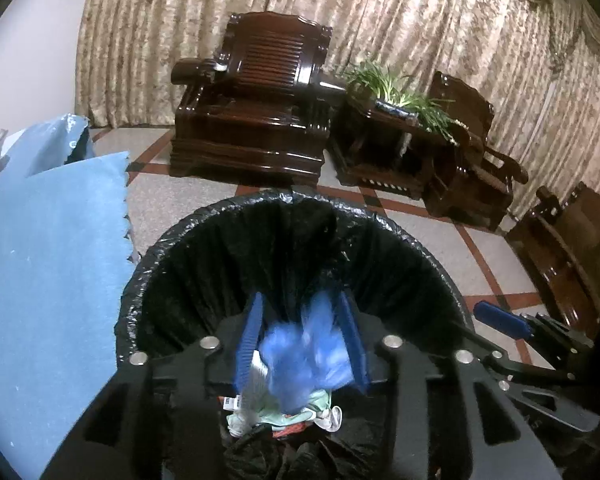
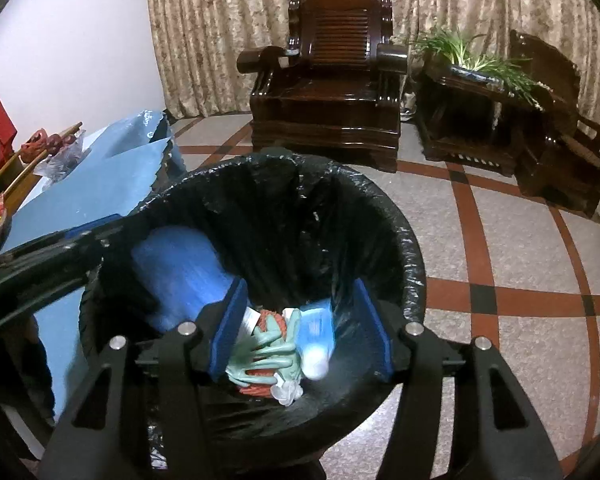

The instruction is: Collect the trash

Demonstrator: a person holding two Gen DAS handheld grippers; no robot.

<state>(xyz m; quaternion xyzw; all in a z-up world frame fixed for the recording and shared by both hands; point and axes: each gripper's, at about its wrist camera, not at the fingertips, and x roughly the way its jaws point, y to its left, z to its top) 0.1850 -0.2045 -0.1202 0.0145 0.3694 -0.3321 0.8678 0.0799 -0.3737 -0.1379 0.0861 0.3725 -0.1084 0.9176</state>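
1. Between the blue pads of the left hand-held gripper [image 1: 302, 340], jaws apart: a blurred blue bag [image 1: 304, 356], seemingly dropping free, not pinched, over the bin [image 1: 220, 216].
2. Right hand-held gripper [image 2: 302, 332] likewise apart, clamped on nothing; a blurred pale-blue and white piece [image 2: 318, 344] between its pads, probably falling too.
3. Deeper, at the bin's bottom: a green glove [image 2: 268, 350], red netting [image 2: 266, 322], a crumpled white wad [image 2: 286, 392], a barcoded wrapper [image 1: 232, 402].
4. Handling, as a judgement: all light, soft and limp; film slippery, prone to slide from flat pads; nothing fragile. Best taken at a bunched fold or gathered neck, never at a single loose edge.
5. Black liner [image 2: 380, 200] thin, easily snagged or torn; better kept off with the pads.
6. Just beside the bin, a blue-covered bench [image 1: 52, 260]; whether more trash lies there, cannot tell.
7. Far off: armchair [image 2: 332, 92], plant [image 2: 476, 56], curtain [image 1: 380, 8].
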